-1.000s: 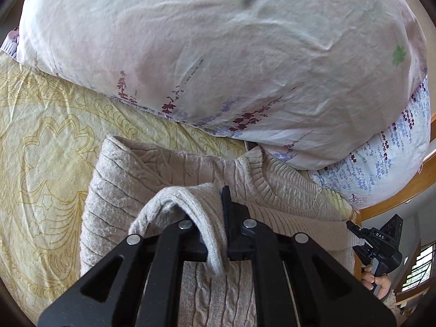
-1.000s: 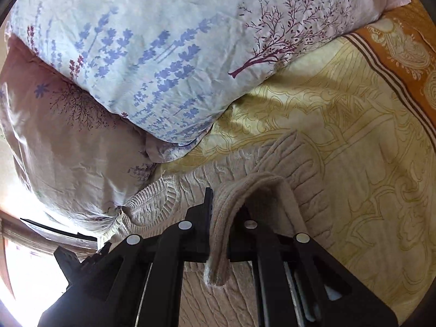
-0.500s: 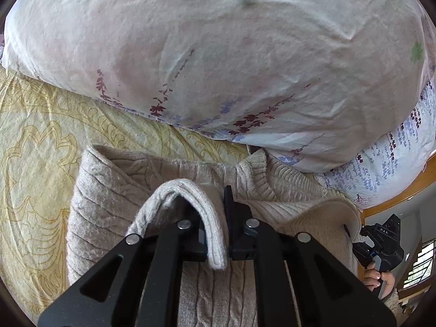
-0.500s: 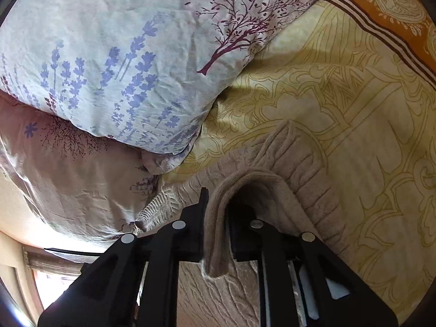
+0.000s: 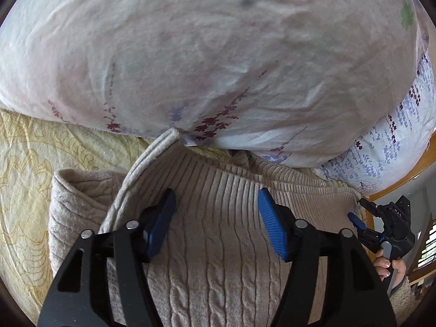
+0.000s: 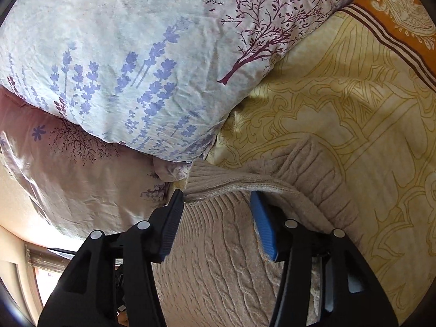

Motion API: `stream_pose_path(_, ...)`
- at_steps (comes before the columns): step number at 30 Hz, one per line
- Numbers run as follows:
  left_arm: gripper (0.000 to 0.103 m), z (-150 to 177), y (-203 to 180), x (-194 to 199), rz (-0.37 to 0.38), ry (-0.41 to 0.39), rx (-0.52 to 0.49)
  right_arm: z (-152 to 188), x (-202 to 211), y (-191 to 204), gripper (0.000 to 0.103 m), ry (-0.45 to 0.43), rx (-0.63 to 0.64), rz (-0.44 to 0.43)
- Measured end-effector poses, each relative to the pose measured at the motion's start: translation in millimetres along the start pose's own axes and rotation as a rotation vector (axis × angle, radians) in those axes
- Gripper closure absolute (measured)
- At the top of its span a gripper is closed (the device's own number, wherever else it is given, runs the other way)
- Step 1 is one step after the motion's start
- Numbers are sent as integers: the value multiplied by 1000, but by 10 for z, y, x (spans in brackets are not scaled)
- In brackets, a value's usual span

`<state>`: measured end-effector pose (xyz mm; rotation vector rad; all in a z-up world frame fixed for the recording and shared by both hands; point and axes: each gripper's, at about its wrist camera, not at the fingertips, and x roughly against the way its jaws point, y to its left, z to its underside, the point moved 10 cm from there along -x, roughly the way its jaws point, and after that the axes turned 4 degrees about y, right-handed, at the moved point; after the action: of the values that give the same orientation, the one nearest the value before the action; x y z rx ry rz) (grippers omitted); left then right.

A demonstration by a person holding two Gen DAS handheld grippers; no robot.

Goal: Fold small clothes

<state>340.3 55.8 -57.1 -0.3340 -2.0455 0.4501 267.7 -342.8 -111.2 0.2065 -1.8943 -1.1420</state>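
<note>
A beige cable-knit sweater (image 5: 218, 245) lies on the yellow patterned bedspread (image 5: 24, 190), filling the lower middle of both wrist views, its ribbed band up against the pillows.

In the left wrist view the left gripper (image 5: 216, 207) hangs over the ribbed band, its jaws opening. The blue pads (image 5: 269, 223) stand apart with knit lying beneath the gap, and neither pad presses the fabric. A ribbed edge rises at the left pad toward the big pale floral pillow (image 5: 204, 54) that fills the top of the frame. Only this view shows the other tool from outside: at the right edge the right gripper (image 5: 362, 218) sits by the sweater's far corner, with the person's hand (image 5: 387, 267) on its handle. A strip of wooden bed frame (image 5: 403, 174) shows there too.

The right wrist view shows what the left cannot: the right gripper (image 6: 218, 201) up close, jaws opening, with a fold of ribbed hem lying across the gap at the tips and touching the left tip; it looks loose, not pinched. A lavender-print pillow (image 6: 136, 68) fills the upper left, and the bedspread's orange border (image 6: 395, 13) crosses the upper right corner.
</note>
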Motion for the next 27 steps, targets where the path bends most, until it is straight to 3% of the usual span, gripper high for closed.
stream_pose_path(6,32,-18,-13,34,-32,-5,-12,-49,1,49,50,-33,70,74)
stream_pose_path(13,24,-12,258,493,-117,-88,-12,-121,380,-90,47,-136,178,243)
stream_pose_path(17,24,146,421,662,-188,-71,-40,34,523,-228,47,-123,225,306)
stream_pose_path(24,24,585,491,814,-228,-17,-120,457,708,-446,48,-62,272,369)
stream_pose_path(27,25,753,521,859,-217,-1,-117,609,688,-532,60,-24,262,365)
